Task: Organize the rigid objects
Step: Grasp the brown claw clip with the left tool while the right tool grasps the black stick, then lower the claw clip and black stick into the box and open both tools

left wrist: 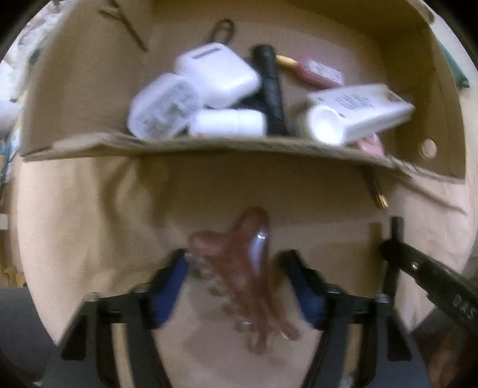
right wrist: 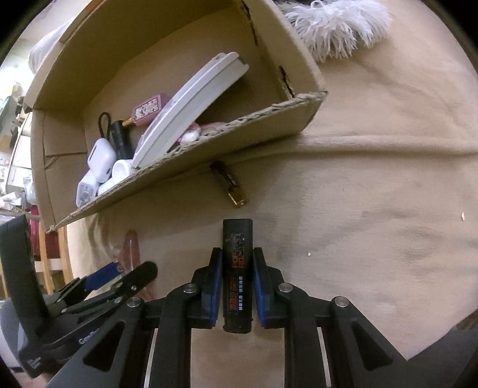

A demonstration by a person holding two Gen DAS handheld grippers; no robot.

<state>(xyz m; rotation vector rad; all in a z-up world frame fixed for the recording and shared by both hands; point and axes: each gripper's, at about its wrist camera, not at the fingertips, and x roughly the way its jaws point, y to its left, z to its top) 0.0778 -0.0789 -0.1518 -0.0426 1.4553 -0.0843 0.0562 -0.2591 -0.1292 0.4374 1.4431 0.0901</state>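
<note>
A brown translucent hair claw clip (left wrist: 245,277) lies on the tan cloth between the blue pads of my left gripper (left wrist: 239,283), whose jaws stand wide apart on either side of it. My right gripper (right wrist: 237,268) is shut on a black tube with red lettering (right wrist: 237,268), held upright above the cloth. The left gripper also shows in the right wrist view (right wrist: 119,274), just left of the right one. The cardboard box (left wrist: 209,146) ahead holds white cases (left wrist: 218,74), a black flashlight (left wrist: 269,86), a white bottle (left wrist: 355,113) and a pink item (right wrist: 149,109).
A small black and gold tube (right wrist: 228,185) lies on the cloth against the box's front wall (right wrist: 194,170). A white fluffy item (right wrist: 337,27) lies at the far right behind the box. Tan cloth (right wrist: 373,209) stretches to the right.
</note>
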